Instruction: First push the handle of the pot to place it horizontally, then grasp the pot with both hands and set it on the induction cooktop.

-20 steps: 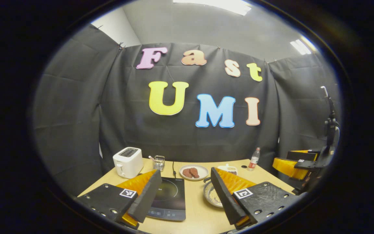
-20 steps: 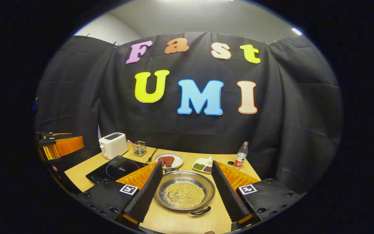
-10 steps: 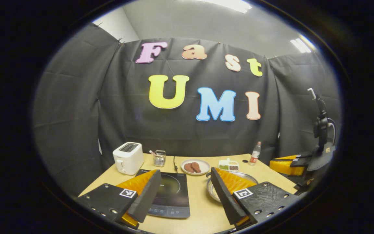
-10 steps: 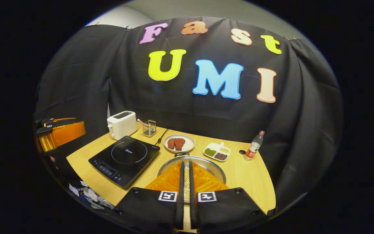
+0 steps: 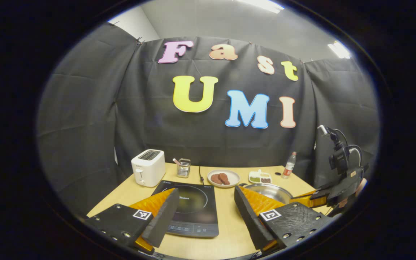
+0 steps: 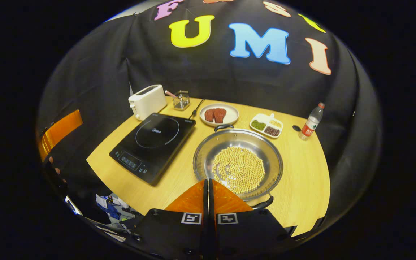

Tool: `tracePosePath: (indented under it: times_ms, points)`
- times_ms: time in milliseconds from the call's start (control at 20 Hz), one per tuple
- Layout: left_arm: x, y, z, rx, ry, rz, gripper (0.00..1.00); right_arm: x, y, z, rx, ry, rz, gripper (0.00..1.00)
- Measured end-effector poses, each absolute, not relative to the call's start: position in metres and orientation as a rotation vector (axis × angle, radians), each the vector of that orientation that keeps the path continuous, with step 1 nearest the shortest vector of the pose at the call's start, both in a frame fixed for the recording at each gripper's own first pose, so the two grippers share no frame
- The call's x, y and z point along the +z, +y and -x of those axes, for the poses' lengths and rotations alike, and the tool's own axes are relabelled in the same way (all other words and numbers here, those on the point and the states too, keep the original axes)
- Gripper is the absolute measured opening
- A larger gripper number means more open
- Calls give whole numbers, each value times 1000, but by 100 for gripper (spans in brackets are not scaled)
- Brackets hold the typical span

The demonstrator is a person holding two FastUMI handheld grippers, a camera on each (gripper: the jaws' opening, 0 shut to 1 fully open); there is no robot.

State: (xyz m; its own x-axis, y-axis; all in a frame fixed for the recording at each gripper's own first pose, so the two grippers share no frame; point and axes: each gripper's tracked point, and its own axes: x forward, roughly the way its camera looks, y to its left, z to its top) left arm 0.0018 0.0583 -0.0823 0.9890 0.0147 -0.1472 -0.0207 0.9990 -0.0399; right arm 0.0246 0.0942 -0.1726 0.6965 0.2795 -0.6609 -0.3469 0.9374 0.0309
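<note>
Hovering over the near edge of the counter (image 6: 302, 187), the right tongs (image 6: 208, 186) are pressed together w/ just a hairline slit between the fingers, nothing gripped, tips pointing at the near rim of the pot (image 6: 238, 163). Pot sits mid-counter toward the right side, a wide shallow steel pan w/ a layer of pale beans inside; its two dark handles sit one at the far rim (image 6: 223, 126) and one at the near rim (image 6: 264, 204), so they line up front-to-back in the right gripper view. Induction cooktop (image 6: 154, 145) lies just beside the pot on its left, apart from it, nothing on the glass. Along the back edge: white toaster (image 6: 147, 101) at the back-left corner, small wire holder (image 6: 181, 100), plate of brown meat pieces (image 6: 219, 114), divided dish of beans (image 6: 266, 125), and a bottle (image 6: 311, 121) at the back-right. Left tongs (image 5: 206, 213) spread wide, holding nothing, hanging above the front of the cooktop (image 5: 191, 207); in the left gripper view the pot (image 5: 271, 191) peeks out past the right-side finger, w/ the other tongs low at the far right beside it.
</note>
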Motion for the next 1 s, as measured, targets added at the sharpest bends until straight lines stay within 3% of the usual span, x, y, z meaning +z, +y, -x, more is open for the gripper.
tracePosePath:
  times_ms: [150, 250, 300, 550, 1000]
  points:
    - [-99, 62, -1, 13, 182, 38, 93, -196, 96, -20, 361, 791, 66, 0]
    - [-108, 61, -6, 14, 207, 41, 89, -212, 91, -20, 352, 835, 27, 2]
    - [-109, 59, -8, 13, 212, 46, 96, -221, 89, -20, 346, 857, -2, 2]
    - [-110, 42, -19, 30, 230, 52, 89, -257, 74, -30, 315, 970, -84, 2]
    - [-107, 11, -35, 70, 263, 82, 93, -295, 55, -41, 329, 1071, -26, 2]
